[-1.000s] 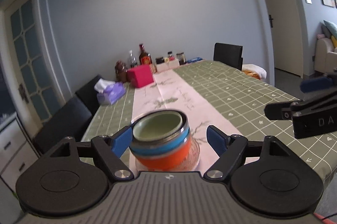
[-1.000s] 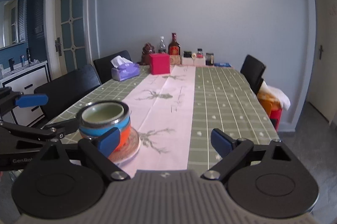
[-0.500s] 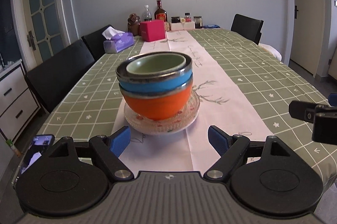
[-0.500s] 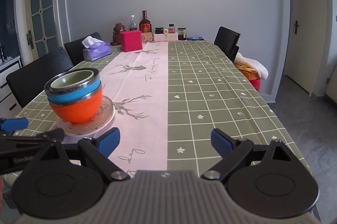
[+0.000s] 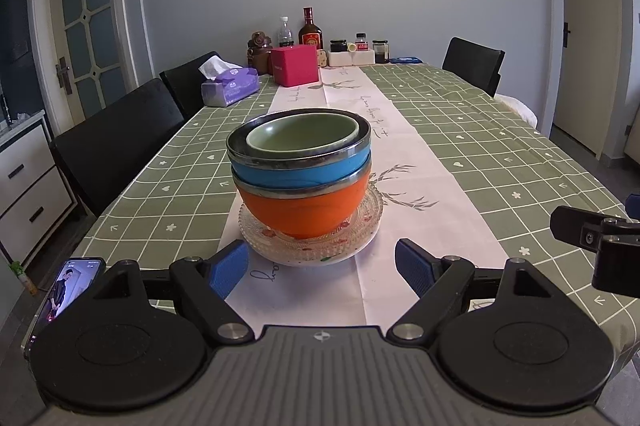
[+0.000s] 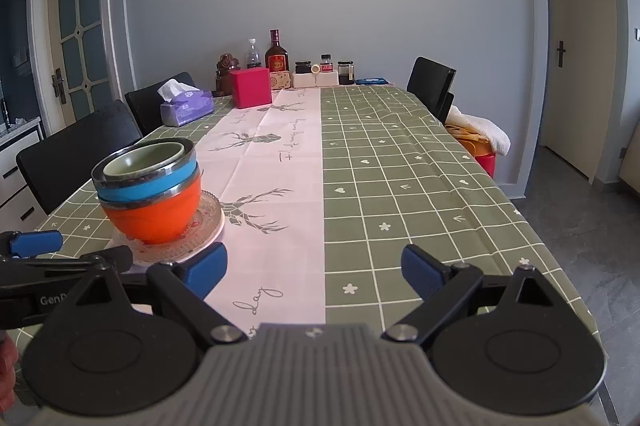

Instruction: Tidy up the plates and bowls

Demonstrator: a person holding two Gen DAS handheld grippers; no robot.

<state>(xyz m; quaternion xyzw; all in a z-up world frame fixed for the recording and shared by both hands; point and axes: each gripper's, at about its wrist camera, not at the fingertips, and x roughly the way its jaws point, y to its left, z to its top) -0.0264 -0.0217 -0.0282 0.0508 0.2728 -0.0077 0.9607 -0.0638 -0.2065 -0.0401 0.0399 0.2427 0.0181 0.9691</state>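
Observation:
A stack of three bowls stands on a glass plate (image 5: 312,244) on the pink runner: an orange bowl (image 5: 306,210) at the bottom, a blue bowl (image 5: 300,176) in it, a green bowl (image 5: 302,134) on top. The stack also shows in the right wrist view (image 6: 152,202) at the left. My left gripper (image 5: 322,270) is open and empty, just in front of the plate, apart from it. My right gripper (image 6: 314,272) is open and empty, to the right of the stack over the runner's edge.
A phone (image 5: 60,298) lies at the table's near left corner. A purple tissue box (image 5: 230,90), a pink box (image 5: 296,66), bottles (image 5: 310,30) and jars (image 5: 360,46) stand at the far end. Black chairs (image 5: 116,142) line the left side; another chair (image 6: 432,82) is at the far right.
Both grippers have drawn back from the bowl stack toward the table's near edge and levelled out. The stack stays on the plate. Both stay open.

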